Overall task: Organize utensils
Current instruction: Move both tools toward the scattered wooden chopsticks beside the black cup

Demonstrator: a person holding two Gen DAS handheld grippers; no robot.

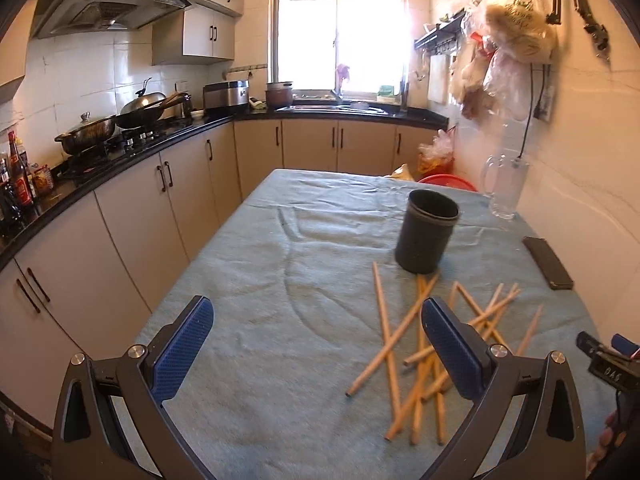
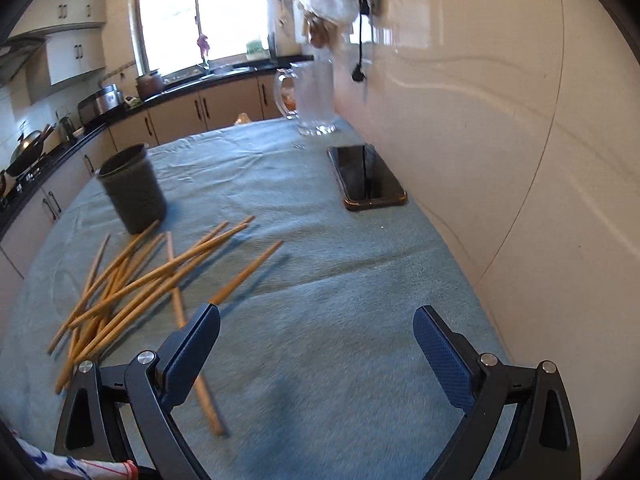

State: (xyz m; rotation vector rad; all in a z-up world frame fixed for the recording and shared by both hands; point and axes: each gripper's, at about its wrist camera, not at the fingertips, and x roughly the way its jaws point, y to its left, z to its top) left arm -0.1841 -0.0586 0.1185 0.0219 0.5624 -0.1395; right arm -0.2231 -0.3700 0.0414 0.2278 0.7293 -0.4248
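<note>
While both claws are hovering wide open and empty, left claw [image 1: 318, 342], right claw [image 2: 316, 344], chopsticks [image 2: 160, 276] are lying scattered before the upright holder [image 2: 132, 188], near the table [image 2: 320, 280] left edge.

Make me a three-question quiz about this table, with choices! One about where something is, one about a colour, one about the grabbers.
1. Where do the chopsticks lie?
A. Inside the cup
B. Loose on the cloth
C. On the phone

2. What colour is the cup?
A. Dark grey
B. Red
C. Yellow

3. How is the left hand-held gripper?
A. Shut on a chopstick
B. Shut on the cup
C. Open, holding nothing

Answers:
1 B, they sprawl on the blue cloth beside the cup.
2 A, its wall looks dark grey.
3 C, only cloth shows between its spread fingers.
</note>
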